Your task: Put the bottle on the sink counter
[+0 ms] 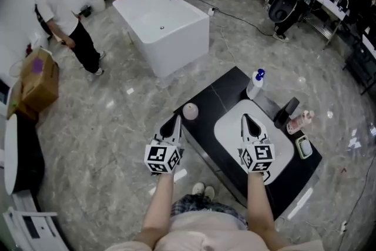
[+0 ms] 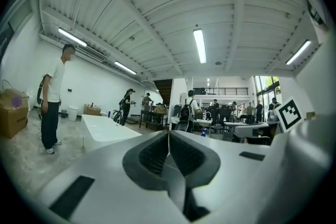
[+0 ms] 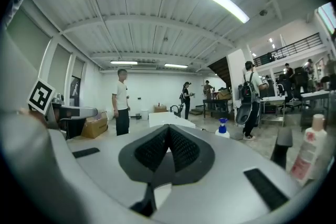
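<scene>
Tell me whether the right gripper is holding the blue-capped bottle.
No: the right gripper has its jaws closed on each other with nothing between them, and the blue-capped bottle stands apart beyond it.

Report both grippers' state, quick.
Left grey two-jaw gripper: closed, jaws together, holding nothing.
Right grey two-jaw gripper: closed, jaws together, holding nothing.

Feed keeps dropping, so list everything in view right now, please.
sink counter: one, black, straight ahead
basin: one, white, set in counter
spray bottle: one, white with blue top, counter's far edge
pink-labelled bottle: one, pale, right of basin
ball: one, pale pink, counter's left end
bathtub: one, white, beyond counter
cardboard box: one, brown, far left
bystander: one nearby, white shirt, left of bathtub
left tool: one, grey, shut and empty, beside ball
right tool: one, grey, shut and empty, over basin
</scene>
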